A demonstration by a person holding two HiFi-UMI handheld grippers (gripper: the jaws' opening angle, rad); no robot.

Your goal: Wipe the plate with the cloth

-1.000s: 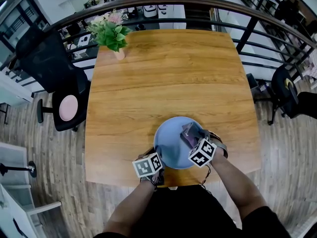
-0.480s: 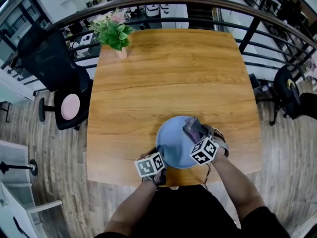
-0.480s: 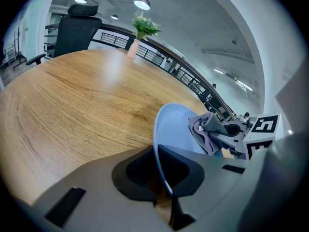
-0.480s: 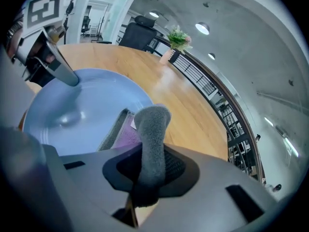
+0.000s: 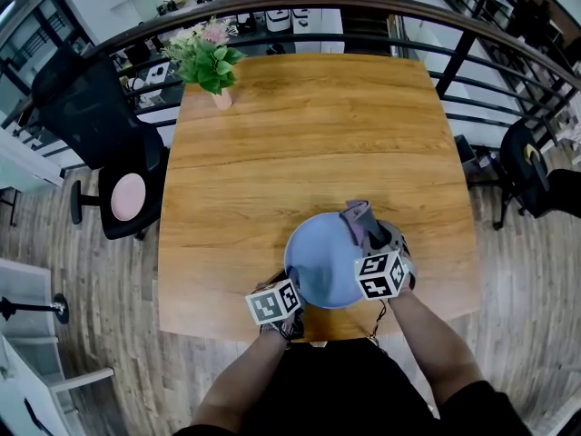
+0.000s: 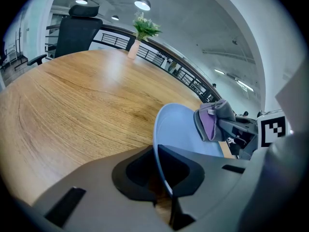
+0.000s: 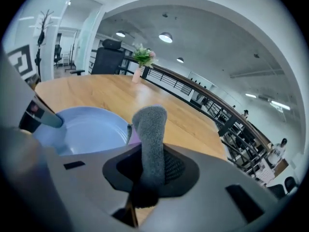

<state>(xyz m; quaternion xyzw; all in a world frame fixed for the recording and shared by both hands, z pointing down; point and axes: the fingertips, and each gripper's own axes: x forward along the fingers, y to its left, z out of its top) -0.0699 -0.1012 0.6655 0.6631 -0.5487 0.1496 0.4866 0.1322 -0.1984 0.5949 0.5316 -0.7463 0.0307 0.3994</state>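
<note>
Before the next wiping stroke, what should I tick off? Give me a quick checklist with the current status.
1. Left gripper jaws shut on the plate rim: ok.
2. Right gripper jaws shut on the cloth: ok.
3. Cloth at the plate's far right rim: ok.
4. Cloth pressed against the plate surface: cannot tell.
5. Flower vase stands well away from the plate at the table far corner: ok.

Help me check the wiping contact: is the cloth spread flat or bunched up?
Bunched: the cloth stands as a folded wad pinched in the right gripper, over the plate at its far rim.
</note>
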